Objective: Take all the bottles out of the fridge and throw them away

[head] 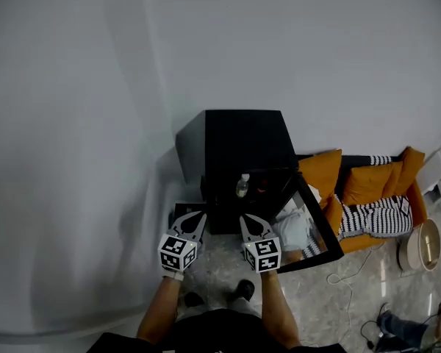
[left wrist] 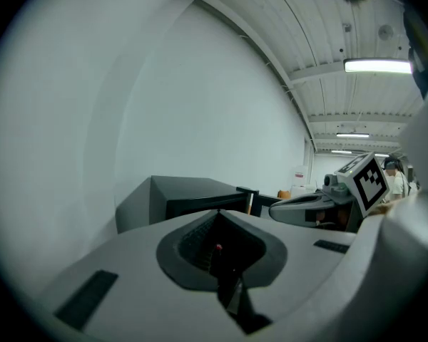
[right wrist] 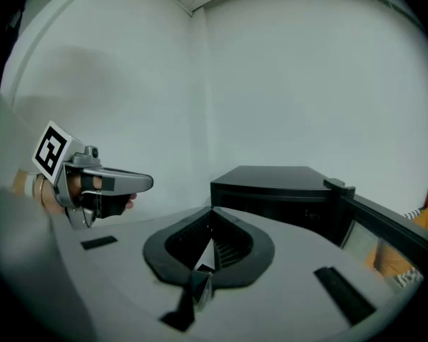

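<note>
A small black fridge [head: 242, 142] stands against the white wall, with its glass door [head: 316, 223] swung open to the right. Inside, one clear bottle [head: 242, 186] shows on the upper shelf; the rest of the interior is dark. My left gripper [head: 197, 216] and right gripper [head: 248, 218] hang side by side in front of the fridge opening, both shut and empty. In the left gripper view the closed jaws [left wrist: 217, 214] point at the fridge [left wrist: 182, 197], with the right gripper [left wrist: 317, 206] beside them. The right gripper view has its closed jaws [right wrist: 211, 209] before the fridge [right wrist: 271, 187].
An orange sofa [head: 364, 186] with striped cushions stands right of the fridge door. A round light basket [head: 420, 245] and loose cables [head: 345, 278] lie on the floor at the right. Someone's legs [head: 408, 328] show at the bottom right. White walls close the left and back.
</note>
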Tool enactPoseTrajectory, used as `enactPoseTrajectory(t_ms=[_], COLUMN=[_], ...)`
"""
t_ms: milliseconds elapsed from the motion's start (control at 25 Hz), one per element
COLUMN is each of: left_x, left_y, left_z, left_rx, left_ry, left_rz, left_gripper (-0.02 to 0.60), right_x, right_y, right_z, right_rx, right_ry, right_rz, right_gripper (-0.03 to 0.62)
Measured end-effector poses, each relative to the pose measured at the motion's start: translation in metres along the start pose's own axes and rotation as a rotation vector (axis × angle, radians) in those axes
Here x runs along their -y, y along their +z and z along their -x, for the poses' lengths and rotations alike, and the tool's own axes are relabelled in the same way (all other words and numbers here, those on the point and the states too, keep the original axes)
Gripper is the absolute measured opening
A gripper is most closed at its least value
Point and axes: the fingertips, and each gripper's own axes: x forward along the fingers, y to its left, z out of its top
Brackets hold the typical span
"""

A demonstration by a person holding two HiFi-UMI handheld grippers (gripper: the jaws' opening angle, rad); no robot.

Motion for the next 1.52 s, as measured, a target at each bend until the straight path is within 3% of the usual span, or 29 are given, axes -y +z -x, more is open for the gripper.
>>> enactPoseTrajectory(t_ms=[440, 960, 1520], left_x=[0.029, 0.041, 0.041], left_y=[0.001, 0.010, 0.014], left_z=[-0.023, -0.052, -0.059], left_rx=[-0.038, -0.037, -0.031], left_ry=[-0.028, -0.065, -0.061], left_rz=[0.011, -0.016, -0.015], left_gripper=[0.000, 0.000, 0.000], right_x=[0.064, 0.086, 0.090], right_y=[-0.001, -0.001, -0.005], right_z=[0.049, 0.052, 0.036], right_rx=[0.019, 0.019, 0.005], right_ry=[-0.136, -0.172, -0.156], right_rz=[-0.082, -0.078, -0.072], right_gripper=[0.008, 0.008, 0.008])
